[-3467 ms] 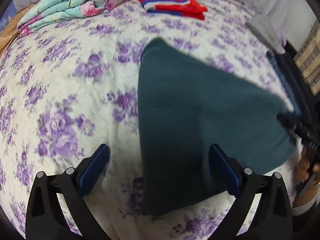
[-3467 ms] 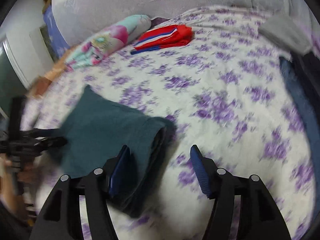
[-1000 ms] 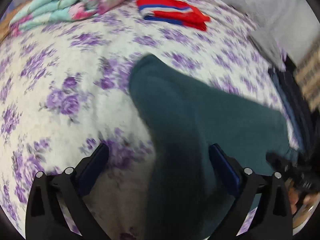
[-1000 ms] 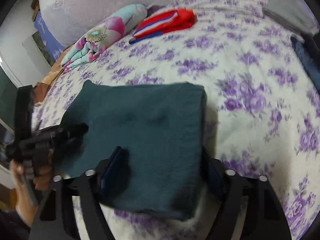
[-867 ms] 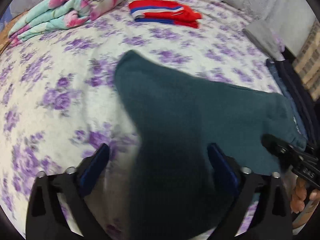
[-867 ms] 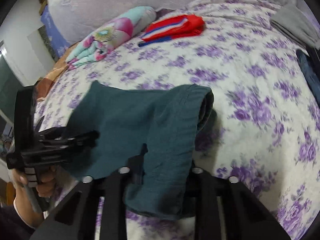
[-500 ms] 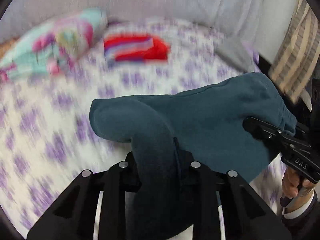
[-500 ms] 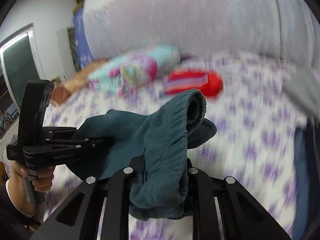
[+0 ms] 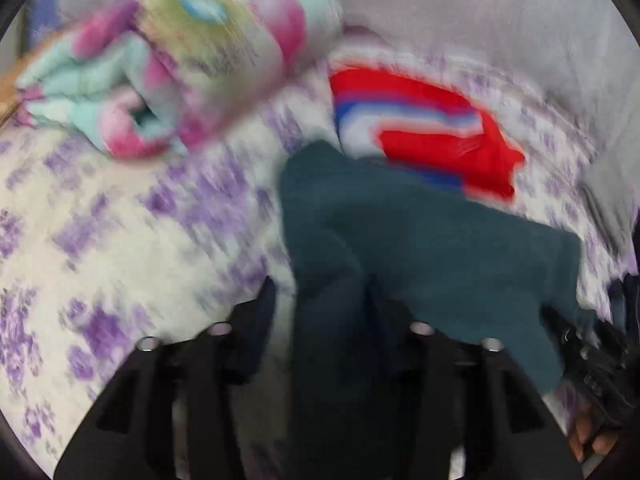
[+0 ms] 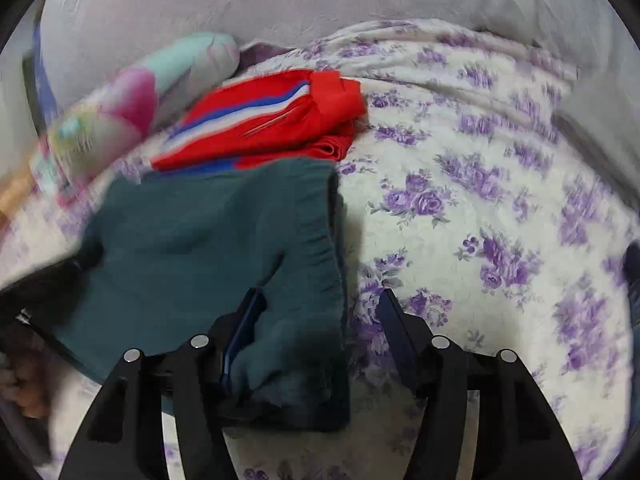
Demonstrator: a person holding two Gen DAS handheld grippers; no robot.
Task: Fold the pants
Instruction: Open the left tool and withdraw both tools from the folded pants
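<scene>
The folded dark teal pants [image 9: 420, 240] lie on the bed, their far edge against a folded red, white and blue garment [image 9: 424, 132]. In the right wrist view the pants [image 10: 212, 240] have their elastic waistband on the right side. My left gripper [image 9: 324, 304] is partly open with pants fabric between its fingers. My right gripper [image 10: 320, 308] is open, the pants' near right corner lying between its fingers. The left wrist view is blurred.
The bed has a white cover with purple flowers [image 10: 480, 208]. A rolled floral quilt [image 9: 160, 80] lies at the back left, next to the red garment [image 10: 272, 120]. A grey padded headboard [image 10: 280, 0] runs behind. Dark clothes sit at the right edge [image 10: 632, 264].
Both grippers carried the pants up and toward the far end of the bed, then lowered them beside the red garment. Both sets of fingers have spread apart from their shut grip.
</scene>
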